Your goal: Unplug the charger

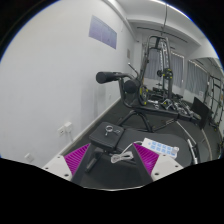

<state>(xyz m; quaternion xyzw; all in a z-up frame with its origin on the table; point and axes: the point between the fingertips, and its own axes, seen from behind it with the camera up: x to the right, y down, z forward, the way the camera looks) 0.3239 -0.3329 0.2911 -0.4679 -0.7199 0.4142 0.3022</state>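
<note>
We see the tongs spread wide, nothing pinched, magenta pads triangular w/ a fine ridged texture. Between the fingers, on the dark tabletop, a coiled white cable lies loose, thin & glossy. We can't tell from here where the charger itself sits or whether that cable is plugged in. Just ahead of the tongs, a bit left, sits a small dark boxy device, matte, w/ a pale spot on top. Ahead to the right lies a flat white pack w/ blue print; writing too small to read. Beyond, a black mic on a boom arm reaches over the table, & further right a metal stand rig of thin rods. Far left is a plain white wall w/ a pale lilac panel & a white wall socket low down.
</note>
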